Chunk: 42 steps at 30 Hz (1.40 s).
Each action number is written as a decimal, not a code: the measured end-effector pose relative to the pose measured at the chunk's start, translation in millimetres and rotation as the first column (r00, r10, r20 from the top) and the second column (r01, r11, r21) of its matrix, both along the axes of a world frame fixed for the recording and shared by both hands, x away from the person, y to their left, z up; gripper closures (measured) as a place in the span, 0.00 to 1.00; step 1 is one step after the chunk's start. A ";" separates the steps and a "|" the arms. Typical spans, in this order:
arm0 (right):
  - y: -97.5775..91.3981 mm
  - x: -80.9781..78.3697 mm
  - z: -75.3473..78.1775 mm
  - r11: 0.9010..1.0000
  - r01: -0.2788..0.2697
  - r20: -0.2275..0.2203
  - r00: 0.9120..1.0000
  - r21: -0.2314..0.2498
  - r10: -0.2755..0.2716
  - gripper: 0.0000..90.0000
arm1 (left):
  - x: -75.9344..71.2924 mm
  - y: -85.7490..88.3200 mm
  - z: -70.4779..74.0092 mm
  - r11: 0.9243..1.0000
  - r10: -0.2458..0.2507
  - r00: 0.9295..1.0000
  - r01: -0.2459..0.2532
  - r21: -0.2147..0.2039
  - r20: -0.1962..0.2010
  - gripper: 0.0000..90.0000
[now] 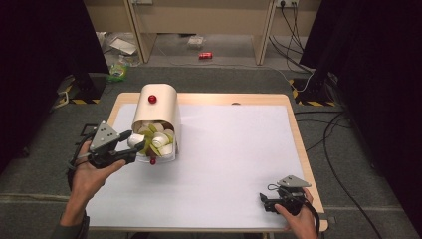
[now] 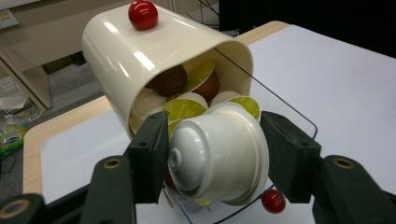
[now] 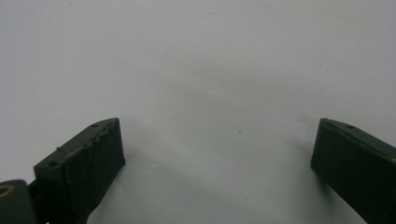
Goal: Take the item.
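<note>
A cream, arch-topped container (image 1: 155, 108) with a red knob (image 1: 152, 99) stands at the table's back left, its clear front flap (image 2: 285, 107) swung down. Inside it lie several coffee capsules (image 2: 187, 93), white, brown and yellow-green lidded. My left gripper (image 1: 133, 144) is shut on a white capsule (image 2: 219, 156) just in front of the opening; both pads (image 2: 152, 154) press its sides. My right gripper (image 1: 263, 201) rests near the table's front right corner, and the right gripper view has its jaws wide apart over the bare white mat (image 3: 210, 93).
The white mat (image 1: 234, 149) covers most of the wooden table (image 1: 298, 134). A second red knob (image 2: 273, 200) sits on the lowered flap's edge. Beyond the table are cables, a red can (image 1: 205, 55) on the floor and wooden furniture legs.
</note>
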State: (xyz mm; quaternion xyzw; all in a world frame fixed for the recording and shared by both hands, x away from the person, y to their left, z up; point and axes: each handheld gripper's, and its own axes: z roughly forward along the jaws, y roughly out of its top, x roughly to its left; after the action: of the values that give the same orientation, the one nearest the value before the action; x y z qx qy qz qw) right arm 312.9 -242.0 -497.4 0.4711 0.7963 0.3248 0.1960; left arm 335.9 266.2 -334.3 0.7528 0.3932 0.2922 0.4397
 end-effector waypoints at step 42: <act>0.2 0.0 0.0 1.000 0.001 0.000 1.000 0.001 -0.001 0.03 | -8.9 52.3 -18.1 0.993 0.104 0.994 -0.105 -0.053 -0.030 0.49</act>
State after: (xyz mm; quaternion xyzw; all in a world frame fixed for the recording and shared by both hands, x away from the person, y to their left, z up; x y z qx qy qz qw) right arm 312.9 -241.8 -497.4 0.4716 0.7959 0.3250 0.1961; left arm 326.9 318.5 -352.4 0.7229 0.4457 0.2939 0.4387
